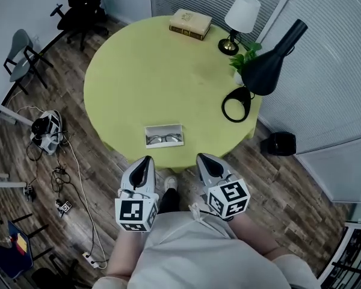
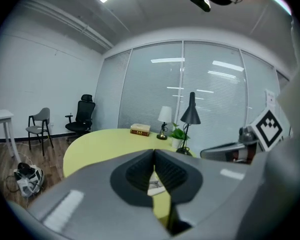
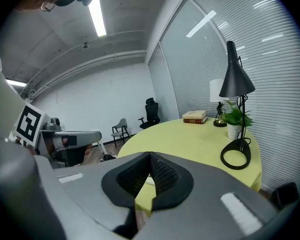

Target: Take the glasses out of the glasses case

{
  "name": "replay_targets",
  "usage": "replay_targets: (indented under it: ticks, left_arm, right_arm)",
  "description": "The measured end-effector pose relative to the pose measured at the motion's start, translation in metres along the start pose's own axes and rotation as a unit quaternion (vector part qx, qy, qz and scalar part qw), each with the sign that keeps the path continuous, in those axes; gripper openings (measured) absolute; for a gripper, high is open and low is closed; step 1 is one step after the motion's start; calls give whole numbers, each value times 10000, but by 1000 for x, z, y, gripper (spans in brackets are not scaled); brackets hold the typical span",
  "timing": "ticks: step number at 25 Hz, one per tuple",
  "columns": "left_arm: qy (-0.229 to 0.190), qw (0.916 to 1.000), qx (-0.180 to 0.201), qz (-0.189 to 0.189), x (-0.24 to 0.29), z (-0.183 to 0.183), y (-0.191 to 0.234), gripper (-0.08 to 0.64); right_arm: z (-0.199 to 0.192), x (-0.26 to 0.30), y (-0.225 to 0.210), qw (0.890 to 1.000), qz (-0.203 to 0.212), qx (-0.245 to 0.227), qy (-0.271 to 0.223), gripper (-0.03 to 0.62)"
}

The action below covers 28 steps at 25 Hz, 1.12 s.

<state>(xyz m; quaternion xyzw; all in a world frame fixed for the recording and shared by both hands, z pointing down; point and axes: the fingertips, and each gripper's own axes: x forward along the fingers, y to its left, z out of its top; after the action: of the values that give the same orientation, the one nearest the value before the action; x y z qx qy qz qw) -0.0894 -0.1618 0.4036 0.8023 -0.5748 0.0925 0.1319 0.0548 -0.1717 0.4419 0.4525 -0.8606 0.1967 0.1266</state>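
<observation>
An open white glasses case (image 1: 163, 135) lies near the front edge of the round yellow-green table (image 1: 144, 71), with dark-framed glasses (image 1: 164, 139) inside it. My left gripper (image 1: 147, 160) is held just off the table's front edge, below and left of the case, its jaws shut and empty. My right gripper (image 1: 203, 158) hangs level with it, to the case's lower right, also shut and empty. In the left gripper view the left gripper (image 2: 154, 153) has its tips together, and a sliver of the case (image 2: 155, 185) shows below them. The right gripper (image 3: 149, 157) shows the same closed tips.
At the table's far side lie a book (image 1: 190, 23), a white-shaded lamp (image 1: 241, 15), a small plant (image 1: 245, 57) and a black desk lamp (image 1: 268, 65). Chairs (image 1: 24, 56), cables and a bag (image 1: 47, 131) are on the floor at left, a black box (image 1: 281, 143) at right.
</observation>
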Motion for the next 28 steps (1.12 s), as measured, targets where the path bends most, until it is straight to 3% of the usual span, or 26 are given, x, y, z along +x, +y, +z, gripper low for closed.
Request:
replay_targets:
  ticks: [3, 9, 16, 23, 28]
  left_arm:
    - [154, 9996, 155, -170, 35, -2, 20, 6]
    - [640, 9976, 54, -269, 92, -19, 55, 6]
    - [947, 9939, 227, -522, 128, -42, 62, 8]
    - [1926, 9743, 418, -1093, 153, -95, 60, 6]
    - [2099, 9664, 788, -1258, 169, -117, 61, 6]
  right_arm:
    - [11, 33, -12, 9999, -110, 48, 32, 0]
    - [13, 86, -41, 9991, -306, 238, 194, 0]
    - [-2, 117, -64, 9970, -441, 400, 501, -1]
    - [-30, 138, -75, 9938, -369, 455, 946, 0]
    - [-34, 152, -81, 9947, -213, 535, 854, 0]
